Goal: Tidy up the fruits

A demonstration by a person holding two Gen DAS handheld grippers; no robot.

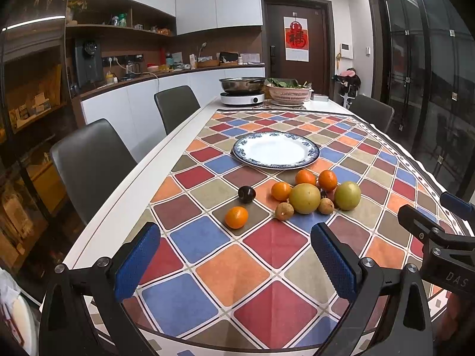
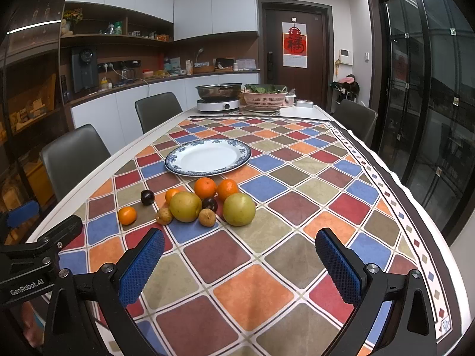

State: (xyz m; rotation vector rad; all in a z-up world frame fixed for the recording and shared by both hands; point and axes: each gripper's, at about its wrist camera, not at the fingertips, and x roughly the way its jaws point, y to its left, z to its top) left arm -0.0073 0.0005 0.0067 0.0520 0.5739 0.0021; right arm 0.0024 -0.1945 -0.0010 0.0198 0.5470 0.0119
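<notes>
Only from the right wrist, dark plum (image 2: 210, 204) between pears (image 2: 185, 206); both grippers (image 1: 234, 262) (image 2: 240, 267) agape, empty.

Ahead of me a checked tablecloth (image 2: 252, 290) covers the white table (image 1: 166, 148). At the far end, a steel pan (image 2: 219, 90) sits on a white induction cooker (image 2: 218, 105), a pink basket of greens (image 2: 264, 98) just beside it. Grey chairs (image 1: 89, 163) line the left edge; a dark door (image 2: 297, 56) carries a red calendar (image 2: 294, 44).
</notes>
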